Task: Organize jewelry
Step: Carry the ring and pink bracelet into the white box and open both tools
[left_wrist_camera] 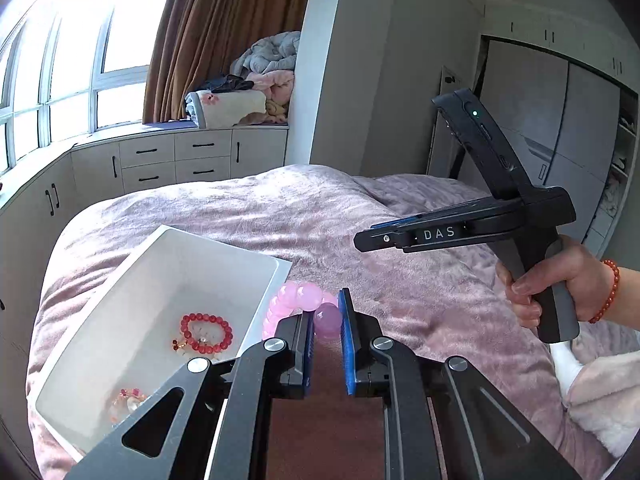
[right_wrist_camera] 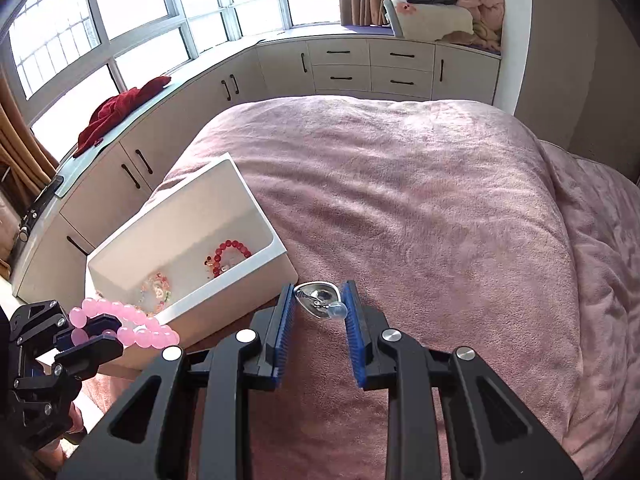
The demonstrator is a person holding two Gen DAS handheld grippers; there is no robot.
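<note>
There are two grippers, one white box and four pieces of jewelry to count: three bead bracelets and one silver piece. The white box (right_wrist_camera: 264, 216) lies on the pink blanket (right_wrist_camera: 420, 200) of the bed, on its window side, and I use it as the landmark.

The left gripper (left_wrist_camera: 326, 316) grips the pink bracelet (left_wrist_camera: 298, 300); one large bead sits pinched between its blue pads (left_wrist_camera: 347, 336), and the other beads curl toward the near right wall of the box, just beside its rim. The right gripper (right_wrist_camera: 320, 304) holds the silver piece (right_wrist_camera: 318, 300) between its blue pads (right_wrist_camera: 354, 320), low above the blanket, just to the right of the box's near corner; a small clear bead hangs on it. Whether the pads press it firmly, I cannot tell.

Inside the box lie two bracelets: a red bracelet (left_wrist_camera: 208, 334) near the right wall, and a pale bracelet (right_wrist_camera: 157, 292) with small red and clear beads toward the near end.

Beyond the box stand white cabinets (right_wrist_camera: 360, 64) under the windows. Folded blankets (left_wrist_camera: 256, 88) are piled on top of the cabinets beside a brown curtain (left_wrist_camera: 216, 32), and a red cloth (right_wrist_camera: 120, 112) lies there further left.
</note>
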